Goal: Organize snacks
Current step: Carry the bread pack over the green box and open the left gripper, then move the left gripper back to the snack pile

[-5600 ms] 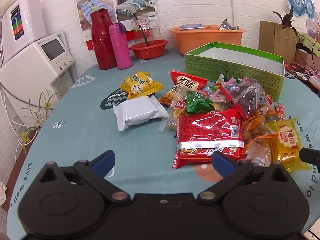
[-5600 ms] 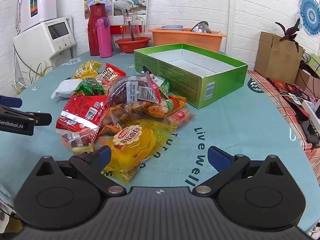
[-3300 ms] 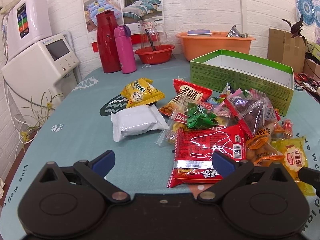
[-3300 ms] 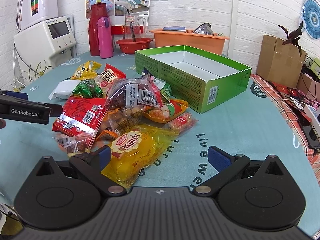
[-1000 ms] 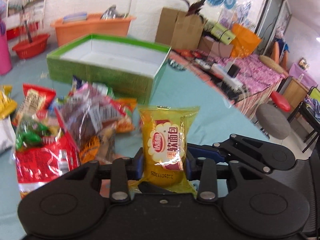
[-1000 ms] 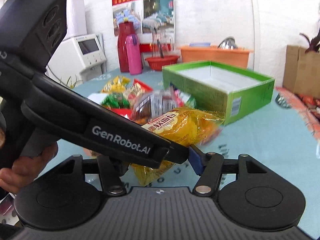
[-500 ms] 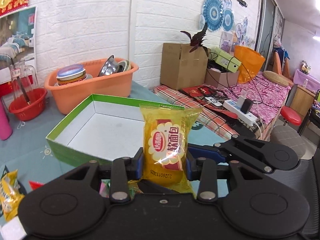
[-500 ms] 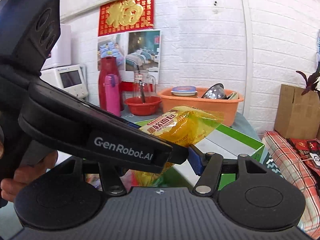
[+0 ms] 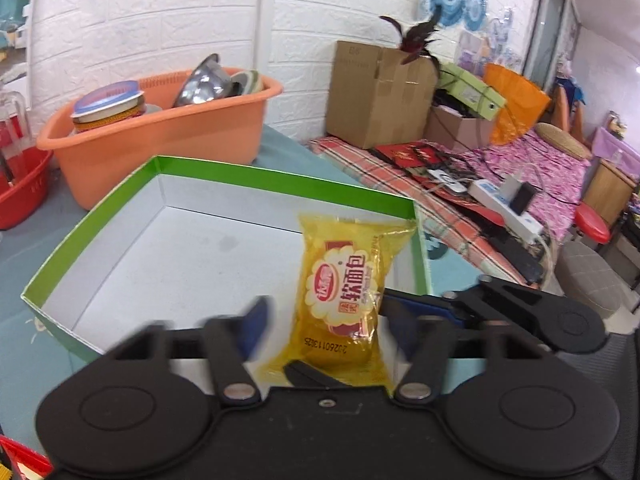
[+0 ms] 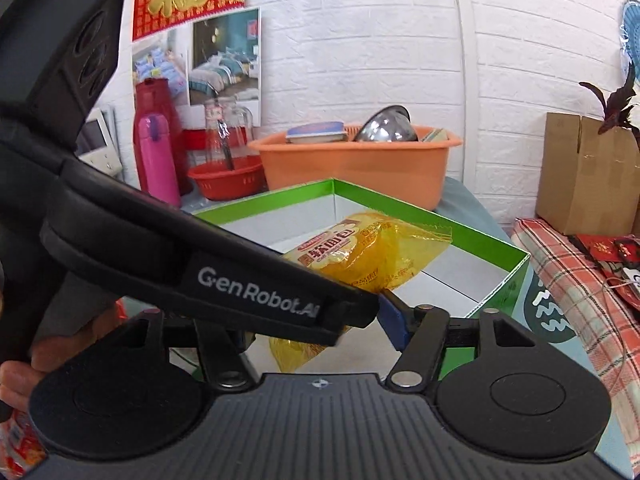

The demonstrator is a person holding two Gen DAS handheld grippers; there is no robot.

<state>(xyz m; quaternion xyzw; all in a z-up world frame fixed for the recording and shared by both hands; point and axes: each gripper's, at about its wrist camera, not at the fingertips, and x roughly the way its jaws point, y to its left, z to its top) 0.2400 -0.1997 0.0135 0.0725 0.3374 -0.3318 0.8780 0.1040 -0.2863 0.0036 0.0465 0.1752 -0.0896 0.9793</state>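
Observation:
A yellow soft-bread packet (image 9: 346, 292) hangs over the near right part of the green box (image 9: 280, 178), whose white inside holds nothing. My left gripper (image 9: 324, 322) has its blue pads apart, blurred, on either side of the packet. My right gripper (image 10: 320, 330) comes in from the right and crosses the left one; its pads stand close around the packet's lower end (image 10: 352, 258). In the right wrist view the left gripper's black body (image 10: 192, 272) covers the left pad, and the box (image 10: 472, 232) lies just beyond.
An orange basin (image 9: 160, 136) with bowls stands behind the box. A red basket (image 10: 228, 180), a pink flask (image 10: 158, 160) and a red jug stand further left. A cardboard box (image 9: 376, 92) and a cluttered checked cloth lie to the right.
Both grippers have carried the packet forward and down over the box. The left gripper's pads, shut on the packet half a second ago, now stand apart.

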